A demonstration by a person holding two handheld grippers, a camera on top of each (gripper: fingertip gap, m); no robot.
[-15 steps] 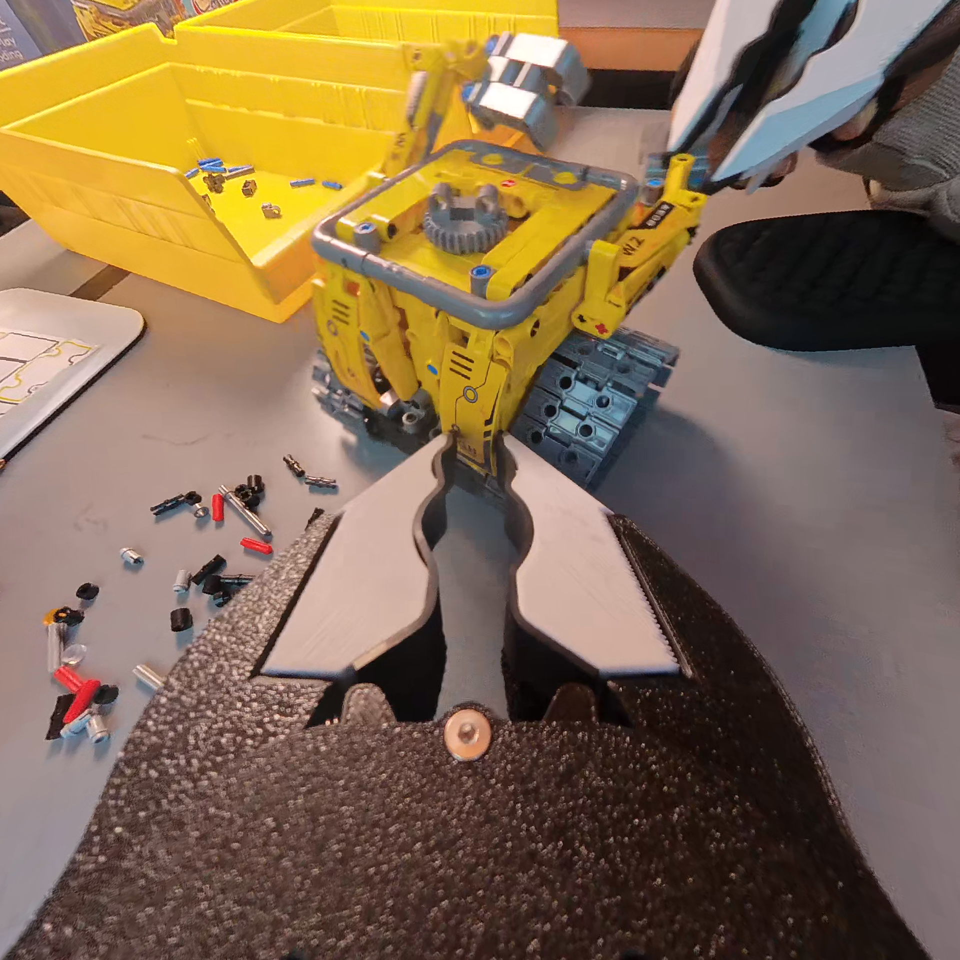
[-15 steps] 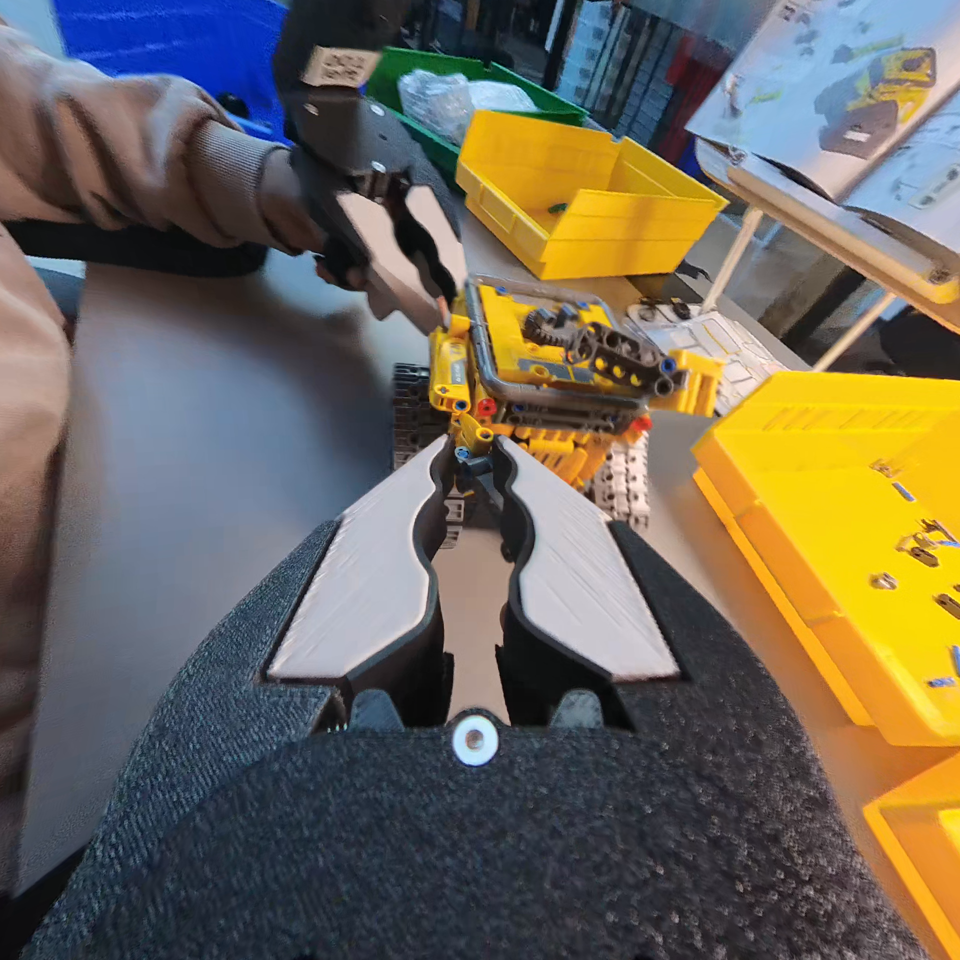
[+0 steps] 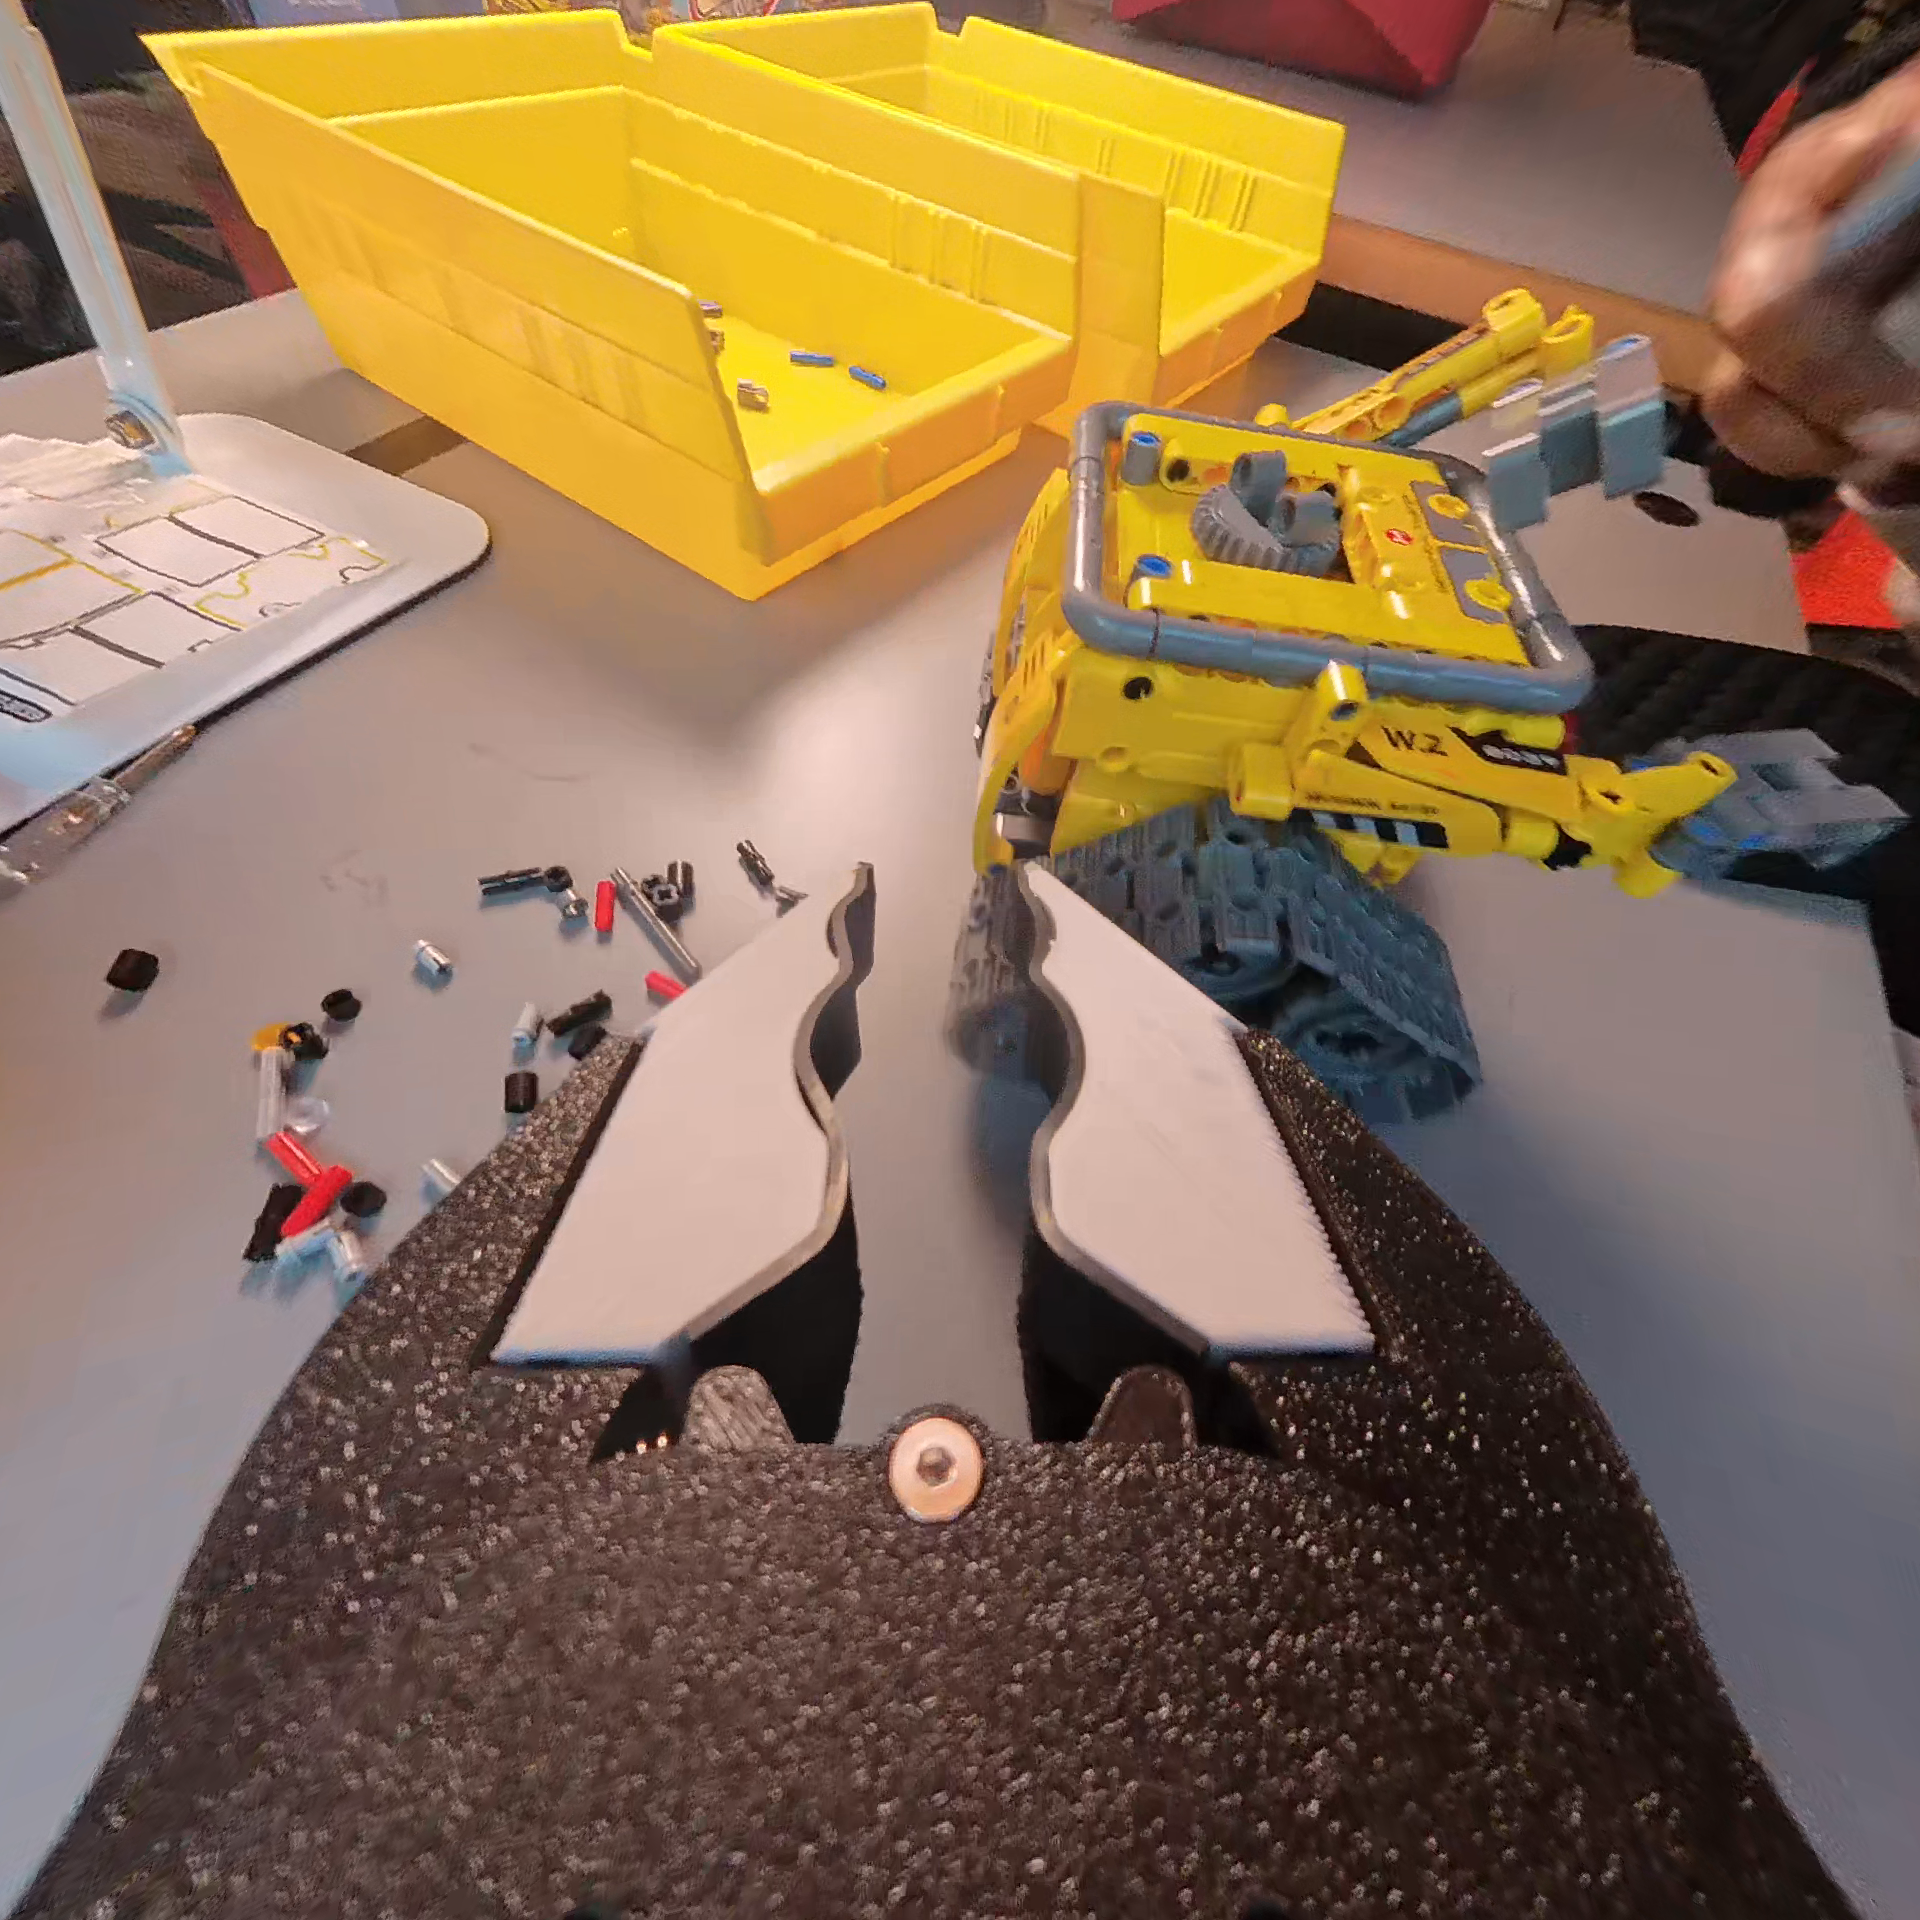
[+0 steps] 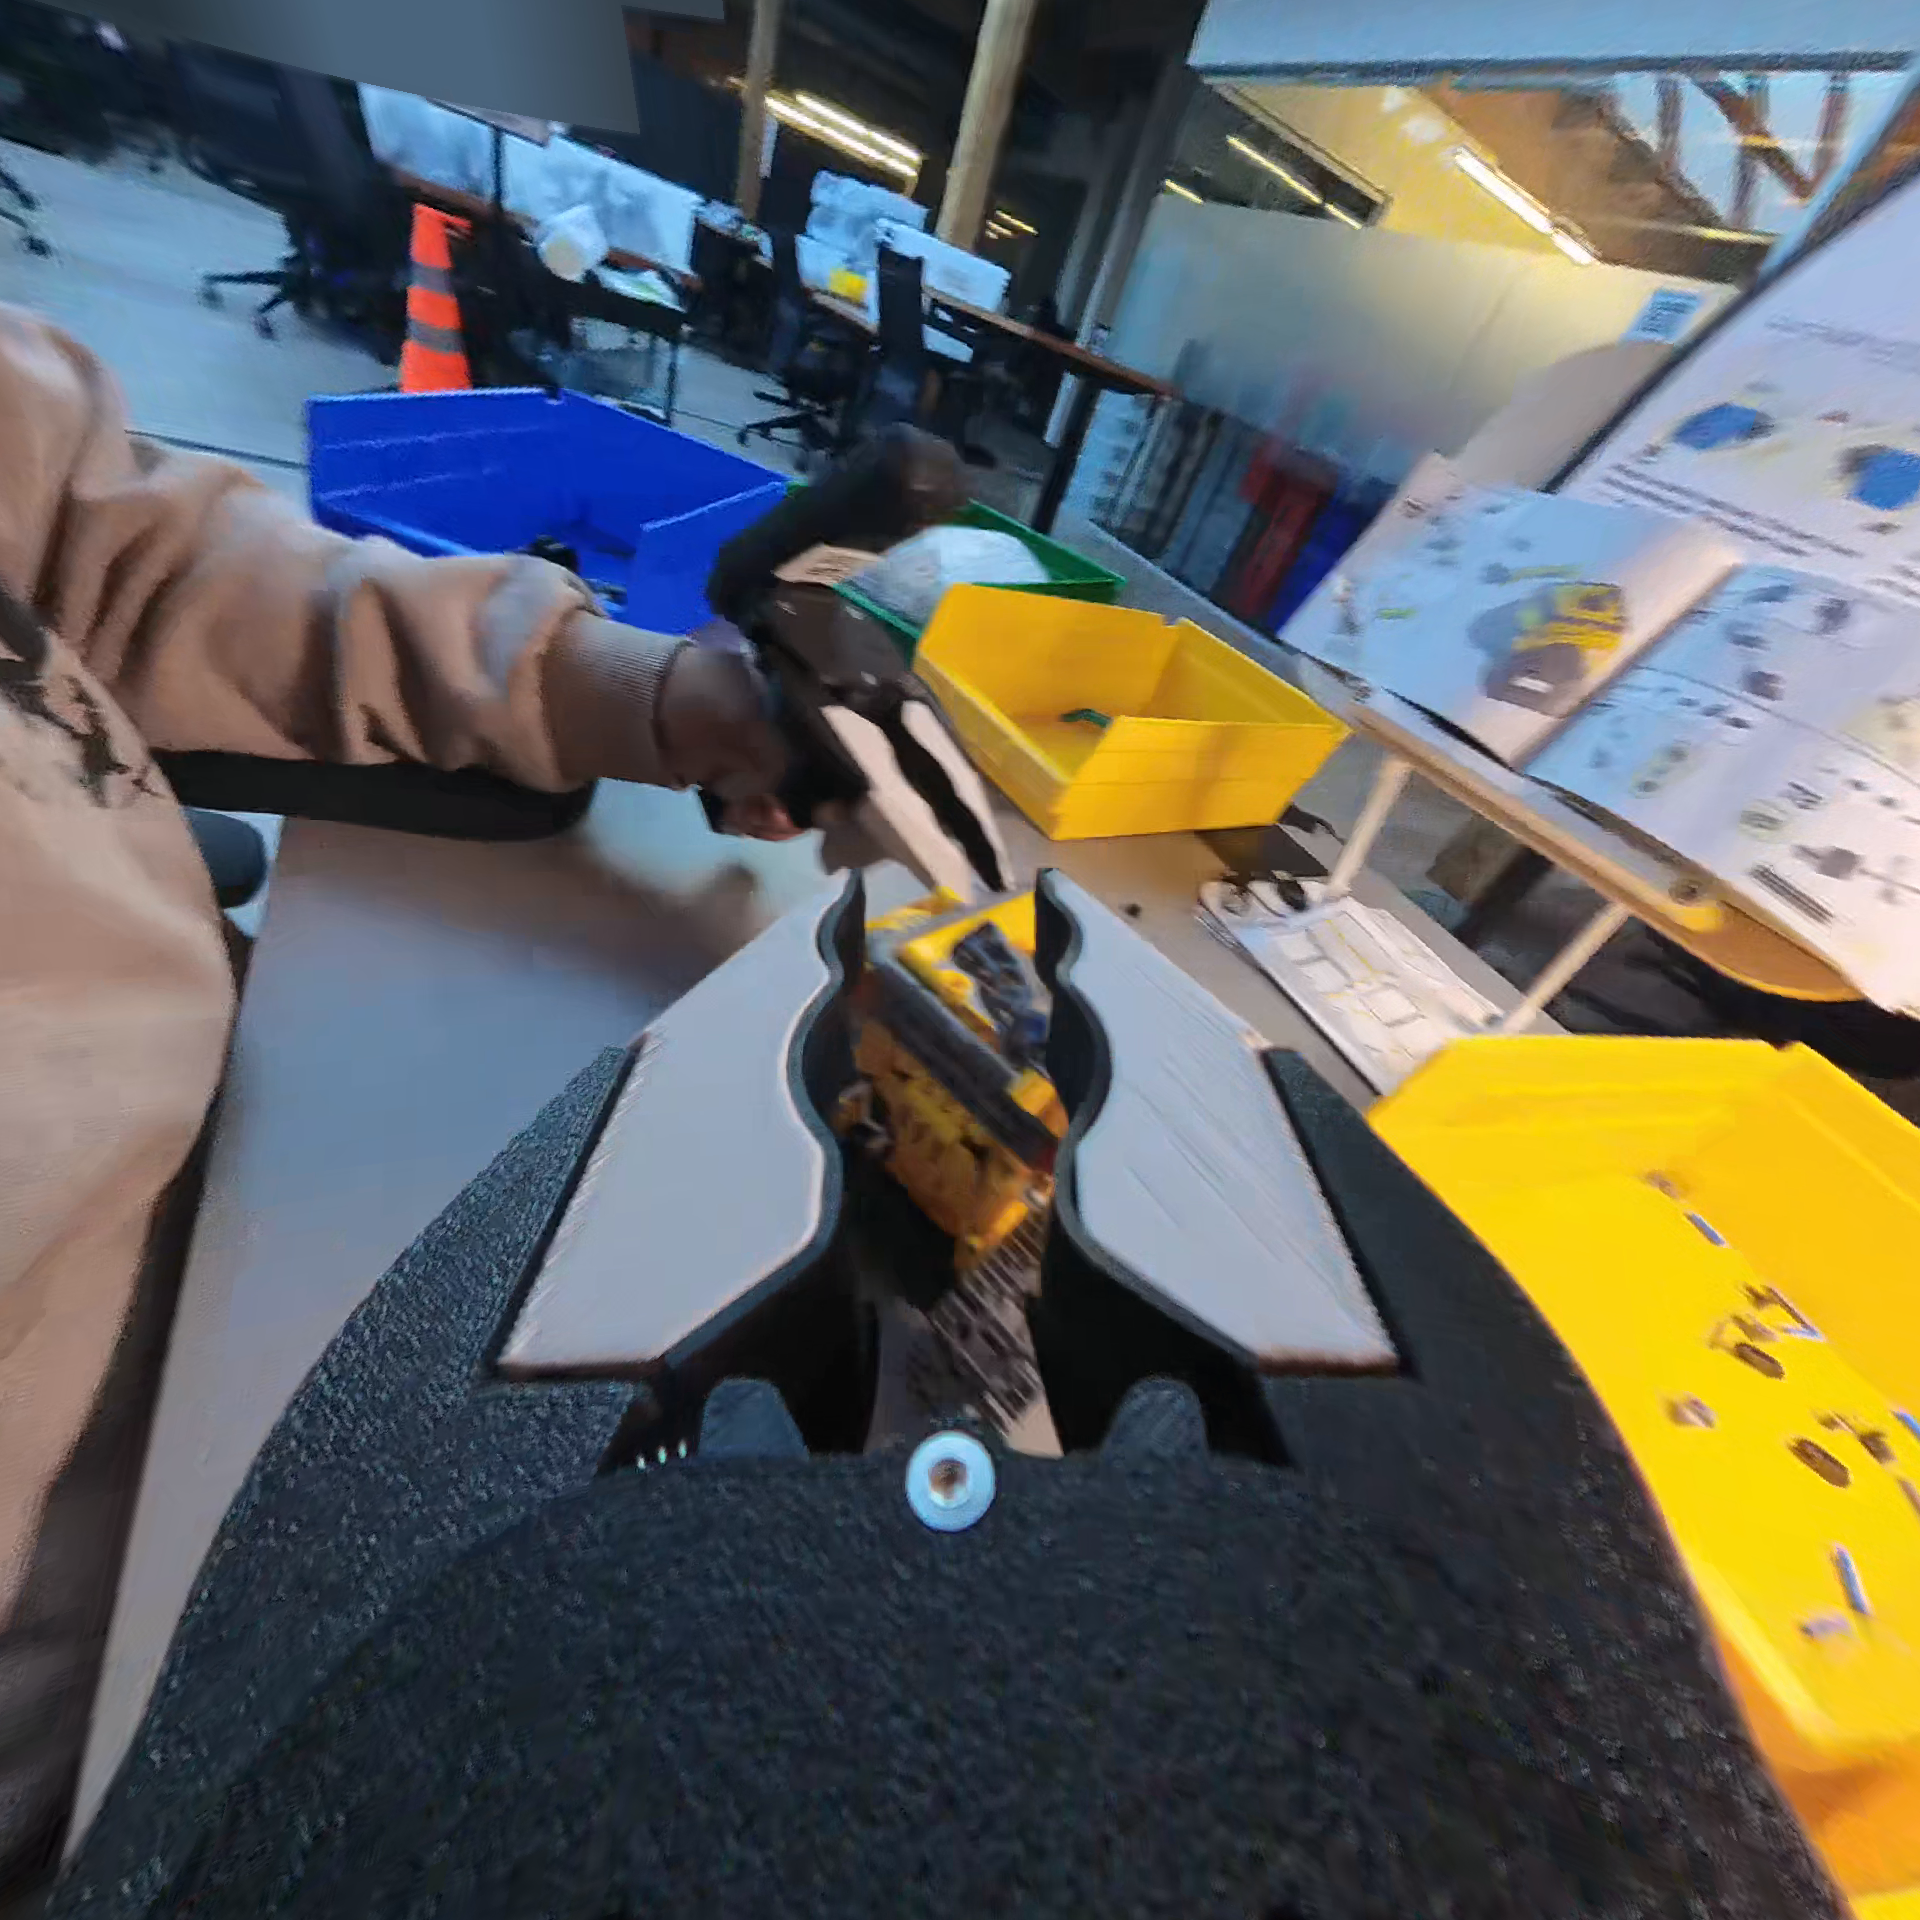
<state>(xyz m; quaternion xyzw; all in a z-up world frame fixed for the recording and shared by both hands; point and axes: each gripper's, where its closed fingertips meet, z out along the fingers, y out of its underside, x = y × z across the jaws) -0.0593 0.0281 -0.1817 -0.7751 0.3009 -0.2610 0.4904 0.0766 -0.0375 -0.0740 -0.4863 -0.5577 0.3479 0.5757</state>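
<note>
Your left gripper (image 3: 948, 914) sits low in the frame with its jaws parted wide and nothing between them. Its right fingertip (image 3: 1039, 914) is just beside the grey rubber track (image 3: 1299, 966) of the yellow brick-built tracked robot (image 3: 1278, 665). That model is right of centre in the left wrist view and tilted, its near track riding up off the grey table (image 3: 623, 727). A nudge from that fingertip could tip it further or pop a track link.

Left of the fingers lies a scatter of small pins and connectors (image 3: 436, 1039), black, red and grey. A sweep of the gripper body would roll them away, and they are small enough to lose.

In the right wrist view, your right gripper (image 4: 951, 904) is also spread wide, and the robot (image 4: 956, 1081) shows through the gap, below and close. Blur hides whether the pads touch it, so I cannot tell. Closing on the thin top frame or on one of the jointed arms (image 3: 1455, 810) could snap a joint loose.

Farther up, at the upper left of the left view, the yellow parts bins (image 3: 520, 343) hold a few loose pieces. The instruction sheet on its white stand base (image 3: 260, 582) lies at the left edge. A toppling model could knock into the nearest bin.
</note>
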